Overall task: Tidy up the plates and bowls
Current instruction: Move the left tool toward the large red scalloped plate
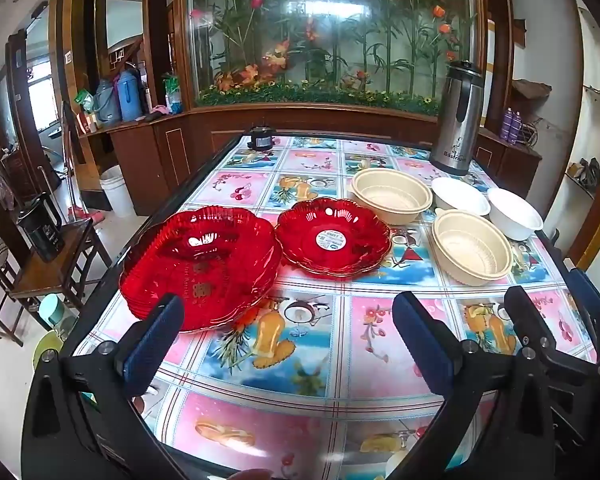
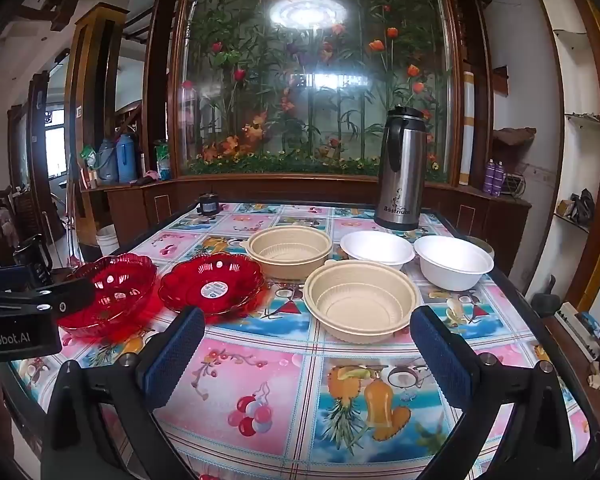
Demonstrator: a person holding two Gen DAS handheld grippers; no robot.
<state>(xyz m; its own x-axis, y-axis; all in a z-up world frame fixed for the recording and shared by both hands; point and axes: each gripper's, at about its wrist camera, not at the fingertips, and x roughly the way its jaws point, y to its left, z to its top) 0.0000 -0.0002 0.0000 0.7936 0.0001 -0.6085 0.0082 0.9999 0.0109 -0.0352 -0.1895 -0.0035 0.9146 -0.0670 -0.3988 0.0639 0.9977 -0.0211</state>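
A stack of red scalloped plates (image 1: pixel 200 264) (image 2: pixel 108 292) sits at the table's left. Beside it lies a single red plate (image 1: pixel 334 236) (image 2: pixel 212 284) with a round sticker. Two beige bowls stand to the right, a far one (image 1: pixel 392 196) (image 2: pixel 288 250) and a near one (image 1: pixel 472 248) (image 2: pixel 360 300). Behind them are two white bowls (image 1: pixel 460 196) (image 1: pixel 514 212) (image 2: pixel 376 248) (image 2: pixel 452 262). My left gripper (image 1: pixel 290 340) hovers open just short of the red stack. My right gripper (image 2: pixel 310 356) hovers open in front of the near beige bowl. Neither holds anything.
A steel thermos jug (image 1: pixel 458 120) (image 2: pixel 400 168) stands at the far right of the patterned table (image 1: pixel 300 360). A small black object (image 1: pixel 262 138) sits at the far edge. A wooden chair with a black kettle (image 1: pixel 40 224) stands left of the table.
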